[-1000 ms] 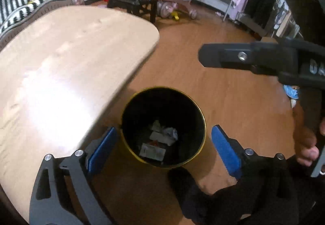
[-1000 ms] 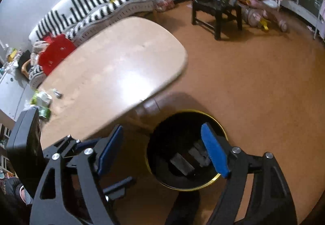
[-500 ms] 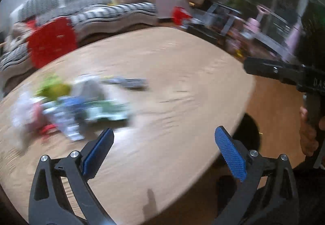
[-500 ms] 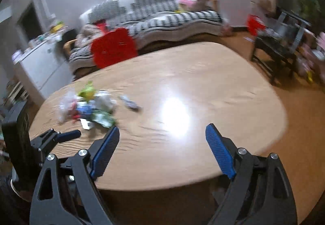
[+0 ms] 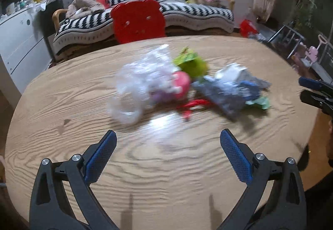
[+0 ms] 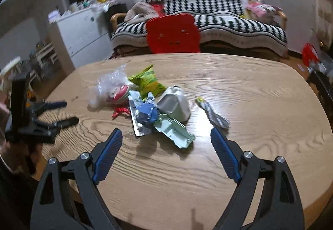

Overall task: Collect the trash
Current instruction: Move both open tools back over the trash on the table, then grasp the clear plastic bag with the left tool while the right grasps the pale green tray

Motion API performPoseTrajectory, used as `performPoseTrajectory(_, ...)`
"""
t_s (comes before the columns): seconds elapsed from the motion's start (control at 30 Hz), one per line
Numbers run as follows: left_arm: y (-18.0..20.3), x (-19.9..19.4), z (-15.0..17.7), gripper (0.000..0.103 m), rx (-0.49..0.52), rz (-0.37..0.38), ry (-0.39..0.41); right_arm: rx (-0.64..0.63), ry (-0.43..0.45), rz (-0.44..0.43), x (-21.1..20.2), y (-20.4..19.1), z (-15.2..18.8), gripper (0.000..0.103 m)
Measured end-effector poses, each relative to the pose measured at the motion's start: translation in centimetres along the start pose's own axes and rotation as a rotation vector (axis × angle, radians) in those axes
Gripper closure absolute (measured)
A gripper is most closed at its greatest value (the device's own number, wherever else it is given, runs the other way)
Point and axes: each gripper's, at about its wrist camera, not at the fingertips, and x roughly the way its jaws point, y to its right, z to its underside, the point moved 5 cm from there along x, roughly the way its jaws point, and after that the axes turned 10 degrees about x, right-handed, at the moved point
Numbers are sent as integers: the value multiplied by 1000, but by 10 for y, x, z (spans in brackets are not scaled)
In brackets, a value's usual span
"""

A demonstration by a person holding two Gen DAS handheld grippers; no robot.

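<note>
**Both grippers over the table, facing the trash pile**

The left gripper (image 5: 168,155) is hovering above the table (image 5: 62,109) with its jaws spread wide and nothing between them. The trash pile (image 5: 187,86) is lying ahead of it, well apart from the blue pads (image 5: 102,155); motion blur is smearing the detail. A clear bag (image 5: 137,84) is sitting ahead to the left, a green wrapper (image 5: 191,63) beyond the centre, and a dark wrapper (image 5: 220,94) ahead to the right.

The right gripper (image 6: 166,153) is likewise hanging wide open and empty. Just ahead of its fingertips a pale green carton (image 6: 177,130) is resting flat, touching a blue wrapper (image 6: 147,113) and a white pouch (image 6: 174,105). A striped wrapper (image 6: 212,113) is lying apart, ahead to the right. Beyond the table, a red chair (image 6: 172,32) is standing before a striped sofa (image 6: 229,24).
</note>
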Motion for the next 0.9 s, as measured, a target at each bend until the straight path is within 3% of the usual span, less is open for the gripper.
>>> performPoseTrajectory(0.17, -35, 36, 2, 6, 40, -57, -26, -84, -81, 54, 41, 11, 14, 19)
performPoseTrajectory(0.23, -46, 55, 2, 6, 37, -49, -69, -88, -111, 58, 56, 15, 18, 19)
performPoseTrajectory(0.37, -52, 81, -2, 6, 92, -55, -96, -97, -146, 81, 82, 19, 21, 19)
performPoseTrajectory(0.47, -57, 94, -7, 6, 80, -44, -106, -99, -168, 76, 95, 19, 21, 21)
performPoseTrajectory(0.63, -60, 102, -14, 8, 57, -34, -97, -98, -194, 47, 102, 15, 21, 51)
performPoseTrajectory(0.67, -60, 102, -15, 10, 54, -33, -93, -99, -195, 40, 101, 14, 22, 51)
performPoseTrajectory(0.8, -59, 97, -16, 53, 31, 4, -95, -127, -190, 29, 97, 6, 25, 61)
performPoseTrajectory(0.83, -57, 95, -16, 68, 35, 10, -101, -124, -187, 26, 94, 6, 26, 65)
performPoseTrajectory(0.9, -53, 89, -14, 82, 42, 10, -105, -116, -176, 24, 88, 6, 25, 65)
